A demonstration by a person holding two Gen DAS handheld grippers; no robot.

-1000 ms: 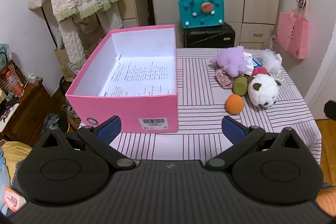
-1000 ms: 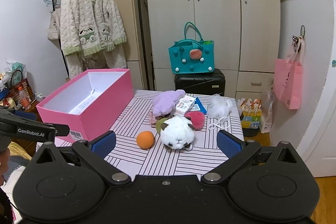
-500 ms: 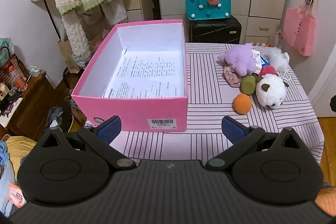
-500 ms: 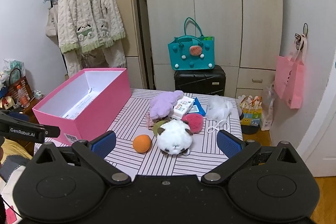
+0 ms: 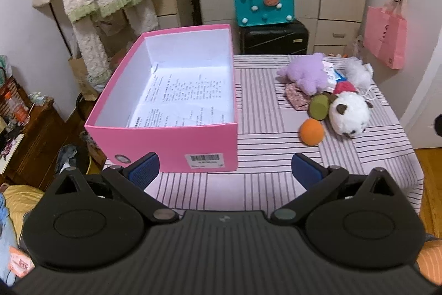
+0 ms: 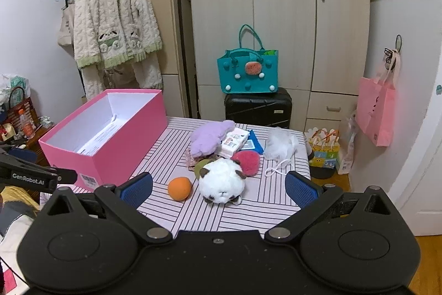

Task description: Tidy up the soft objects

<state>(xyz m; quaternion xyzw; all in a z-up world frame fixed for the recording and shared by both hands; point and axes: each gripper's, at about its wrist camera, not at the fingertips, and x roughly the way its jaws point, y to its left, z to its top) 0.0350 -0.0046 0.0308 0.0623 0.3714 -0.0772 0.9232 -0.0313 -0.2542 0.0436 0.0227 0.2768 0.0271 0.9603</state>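
Observation:
An open pink box (image 5: pixel 171 140) (image 6: pixel 110 154) lined with printed paper stands on the left of a striped table (image 5: pixel 265 156). To its right lies a pile of soft things: a white panda plush (image 5: pixel 348 114) (image 6: pixel 222 181), an orange ball (image 5: pixel 312 132) (image 6: pixel 179 188), a purple plush (image 5: pixel 305 76) (image 6: pixel 210 136), a green ball (image 5: pixel 319 107), a red pompom (image 6: pixel 247 161) and white fluff (image 6: pixel 280 143). My left gripper (image 5: pixel 225 172) is open and empty before the box. My right gripper (image 6: pixel 218 188) is open and empty, back from the panda.
A tissue pack (image 6: pixel 233 141) lies among the toys. Behind the table stand a black suitcase (image 6: pixel 258 107) with a teal bag (image 6: pixel 247 69), and wardrobes. A pink bag (image 6: pixel 377 109) hangs right. A clothes rack (image 6: pixel 110 26) and cluttered shelf (image 5: pixel 16 126) stand left.
Both grippers have drawn back and risen a little from the table, so the box and toys look smaller. Both jaws stay open. Nothing on the table has moved.

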